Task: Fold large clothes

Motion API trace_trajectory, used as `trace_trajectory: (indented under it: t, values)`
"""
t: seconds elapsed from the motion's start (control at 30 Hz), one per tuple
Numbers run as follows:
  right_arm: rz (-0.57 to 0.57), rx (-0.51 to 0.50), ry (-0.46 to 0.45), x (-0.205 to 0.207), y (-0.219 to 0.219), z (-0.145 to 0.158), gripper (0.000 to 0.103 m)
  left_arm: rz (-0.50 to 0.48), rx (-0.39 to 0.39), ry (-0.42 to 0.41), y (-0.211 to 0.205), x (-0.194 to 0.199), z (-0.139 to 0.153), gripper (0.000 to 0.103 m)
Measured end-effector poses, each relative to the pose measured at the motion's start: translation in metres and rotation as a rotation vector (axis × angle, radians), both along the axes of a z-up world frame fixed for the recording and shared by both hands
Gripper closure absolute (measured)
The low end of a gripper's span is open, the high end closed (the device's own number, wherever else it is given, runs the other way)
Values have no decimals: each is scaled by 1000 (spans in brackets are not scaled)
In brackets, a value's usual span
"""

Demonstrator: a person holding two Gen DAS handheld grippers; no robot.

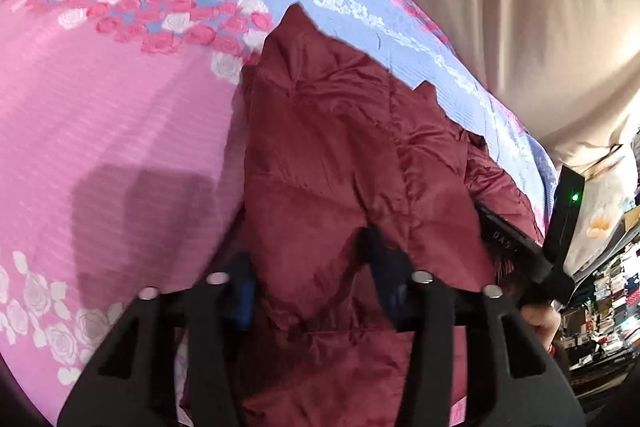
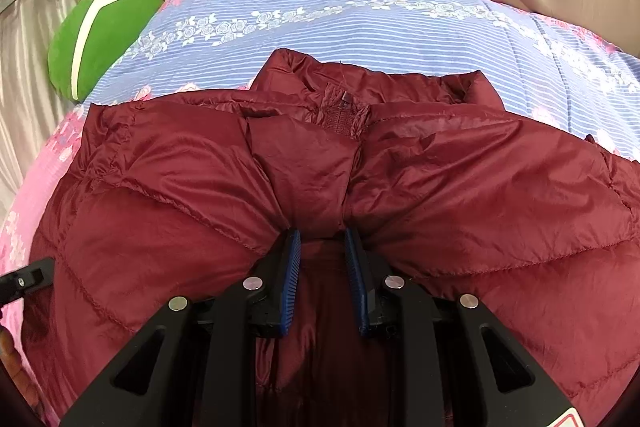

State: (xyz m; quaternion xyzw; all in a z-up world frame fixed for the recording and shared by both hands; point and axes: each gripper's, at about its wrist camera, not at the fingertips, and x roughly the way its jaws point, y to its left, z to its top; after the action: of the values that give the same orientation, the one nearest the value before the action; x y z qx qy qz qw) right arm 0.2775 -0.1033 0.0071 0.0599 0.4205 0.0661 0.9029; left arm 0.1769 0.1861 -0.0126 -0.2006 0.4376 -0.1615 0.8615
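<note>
Right wrist: right gripper [image 2: 322, 239] fingers pinch puffy maroon jacket [image 2: 440, 187] mid-chest; left gripper [image 1: 308, 259] clamps its side. Light, slick, springy; take hold at seams.

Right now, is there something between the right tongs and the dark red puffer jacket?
Nothing visible: the right tongs already pinch a fold of the dark red quilted puffer jacket below its collar.
</note>
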Motion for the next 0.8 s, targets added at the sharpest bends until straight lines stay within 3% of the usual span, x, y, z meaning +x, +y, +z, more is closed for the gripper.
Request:
trace_trajectory:
  t: [0.03,0.13,0.33,0.47,0.57,0.8]
  values:
    - [0,3,-1,-1,0,0,80,-2,9,-13,-3,-1,6,83]
    - [-1,13,-6,-1,-2,-1,80,-31,-16,-71,-12,-8,31,91]
    - [7,48,-10,-2,-6,-1,80,-124,-26,-214,-52,-24,86,94]
    - [9,214,16,-10,-31,5,76,-225,-31,-304,-94,-34,120,94]
    - [7,291,12,-22,-49,13,74,-281,-43,-338,-124,-34,132,95]
    - [-69,315,3,-74,-97,29,71,-441,-56,-358,-200,-36,144,96]
